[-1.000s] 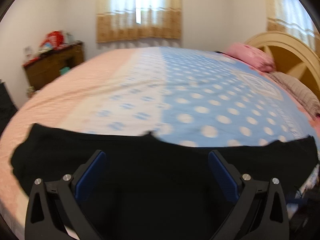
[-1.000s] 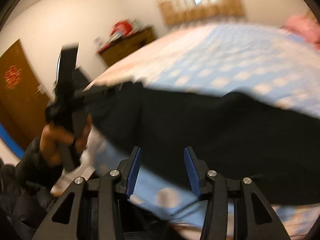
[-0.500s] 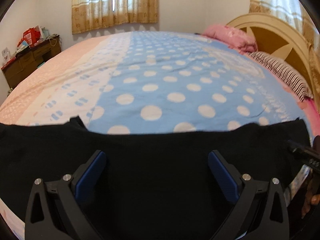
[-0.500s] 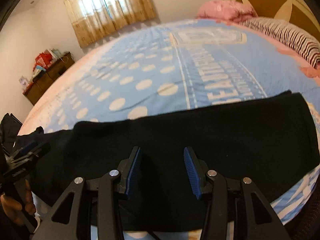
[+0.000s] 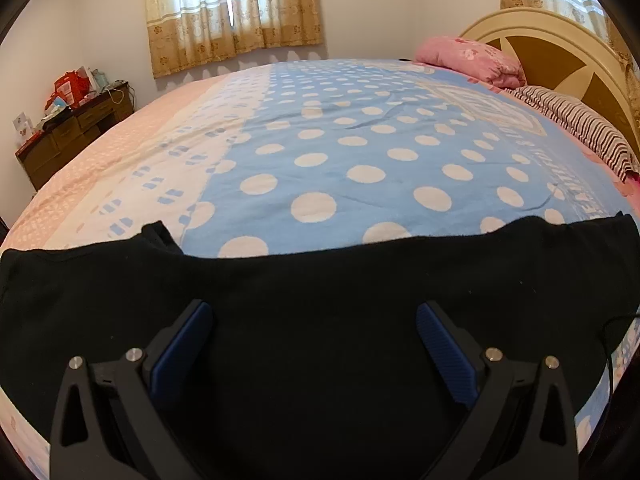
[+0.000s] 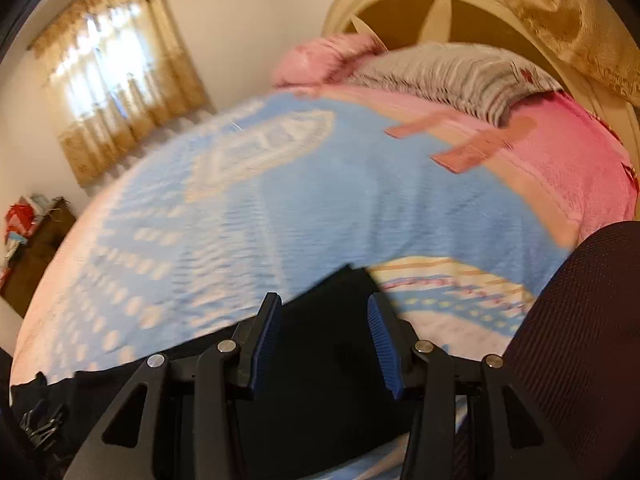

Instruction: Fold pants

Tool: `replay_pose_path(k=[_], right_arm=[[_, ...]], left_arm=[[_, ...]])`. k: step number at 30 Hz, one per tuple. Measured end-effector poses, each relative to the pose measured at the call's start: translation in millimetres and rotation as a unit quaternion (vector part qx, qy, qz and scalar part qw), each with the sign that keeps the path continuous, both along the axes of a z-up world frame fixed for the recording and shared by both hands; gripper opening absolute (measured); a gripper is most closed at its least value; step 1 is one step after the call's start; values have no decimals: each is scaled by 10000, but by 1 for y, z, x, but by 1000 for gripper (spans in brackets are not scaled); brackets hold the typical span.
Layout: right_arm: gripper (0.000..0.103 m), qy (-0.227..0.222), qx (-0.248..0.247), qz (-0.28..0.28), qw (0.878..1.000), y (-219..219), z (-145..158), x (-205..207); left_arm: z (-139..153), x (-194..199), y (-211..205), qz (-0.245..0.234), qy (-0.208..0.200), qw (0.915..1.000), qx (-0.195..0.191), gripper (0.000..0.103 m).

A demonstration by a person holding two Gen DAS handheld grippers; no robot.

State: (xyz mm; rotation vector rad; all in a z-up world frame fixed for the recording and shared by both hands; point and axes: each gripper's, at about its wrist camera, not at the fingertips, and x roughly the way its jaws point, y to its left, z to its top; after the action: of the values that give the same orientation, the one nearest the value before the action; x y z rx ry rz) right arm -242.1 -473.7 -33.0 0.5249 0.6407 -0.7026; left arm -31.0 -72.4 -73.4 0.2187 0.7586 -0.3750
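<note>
The right gripper point(image 6: 324, 336) has been swung toward the headboard point(image 6: 436, 4) since half a second ago. Black pants point(image 5: 320, 300) are spread along the bed's near edge. Both grippers' fingers are held apart over them, the left gripper point(image 5: 314, 344) wider, nothing gripped. Beyond, a dotted blue blanket point(image 5: 360, 152) with unreadable lettering, pillows point(image 5: 468, 58), curtains point(image 5: 232, 8) are seen.

The pants point(image 5: 320, 300) lie across the near edge of the bed point(image 5: 340, 152), from 9 o'clock to 3 o'clock in the left view. The left gripper point(image 5: 314, 340) is over them at 6 o'clock. Behind, the curtain point(image 5: 232, 12) is at 12 o'clock, the dresser point(image 5: 72, 128) at 10 o'clock, the pillows point(image 5: 560, 112) and headboard point(image 5: 560, 40) at 2 o'clock. The right gripper point(image 6: 324, 332) is over the pants' end point(image 6: 328, 300).
</note>
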Motion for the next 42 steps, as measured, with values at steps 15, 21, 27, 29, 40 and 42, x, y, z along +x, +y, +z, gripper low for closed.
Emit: replay_pose_path(k=[15,21,27,29,40,42], right_arm=[[37,-66,568,122,9983,-36,-16,1],[38,249,811,273,9960,-41,-27,3],[53,143,1044,558,9929,-39,-33,9],[53,304,947,731,9923,-34,-32,14],[10,822,-53,936,9922,1,-17,20],[10,876,-495,774,9919,10,-4,17]], left_arm=[[-4,3,-7,9,-152,9999,-58,103],[-5,2,-9,31,-186,9998,-55,103],[-5,2,-9,32,-191,9998,-60,103],[-5,2,-9,33,-203,9998,-65,103],[-5,2,-8,23,-208,9998,-72,103],[-2,1,-8,-24,-141,9999,-58,103]])
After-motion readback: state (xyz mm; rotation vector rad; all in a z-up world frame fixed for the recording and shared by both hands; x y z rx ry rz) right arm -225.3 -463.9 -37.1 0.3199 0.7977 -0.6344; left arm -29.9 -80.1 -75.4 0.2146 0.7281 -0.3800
